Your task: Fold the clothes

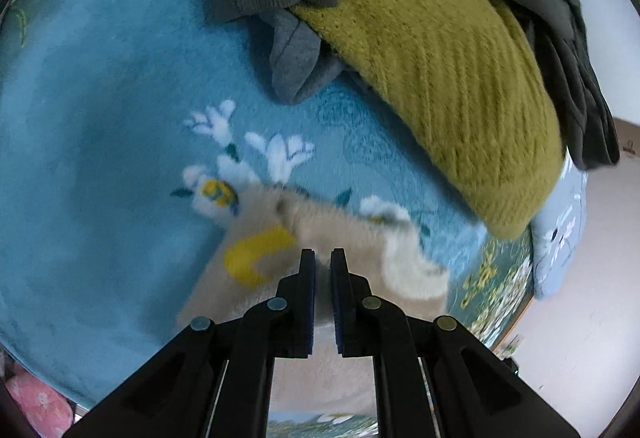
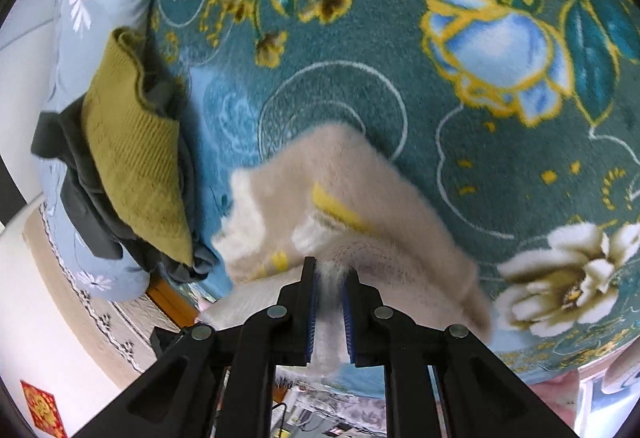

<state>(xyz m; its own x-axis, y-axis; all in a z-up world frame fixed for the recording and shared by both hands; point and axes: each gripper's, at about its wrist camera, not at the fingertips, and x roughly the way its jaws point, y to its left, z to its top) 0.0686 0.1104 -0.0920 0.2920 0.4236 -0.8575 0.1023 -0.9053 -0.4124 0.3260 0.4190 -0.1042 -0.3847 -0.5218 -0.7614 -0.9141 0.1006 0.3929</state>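
Teal floral blanket (image 2: 360,37) covers the bed under me; both my grippers, left (image 1: 322,256) and right (image 2: 330,270), clamp the fuzzy beige garment (image 2: 360,173), its length running diagonally.

Each gripper, left gripper (image 1: 322,252) and right gripper (image 2: 330,262), is black plastic (silver rivets), with blue-lined fingers.

A teal floral blanket (image 2: 360,37) covers the bed; pale floor (image 1: 580,318) beside it, perhaps tiled.
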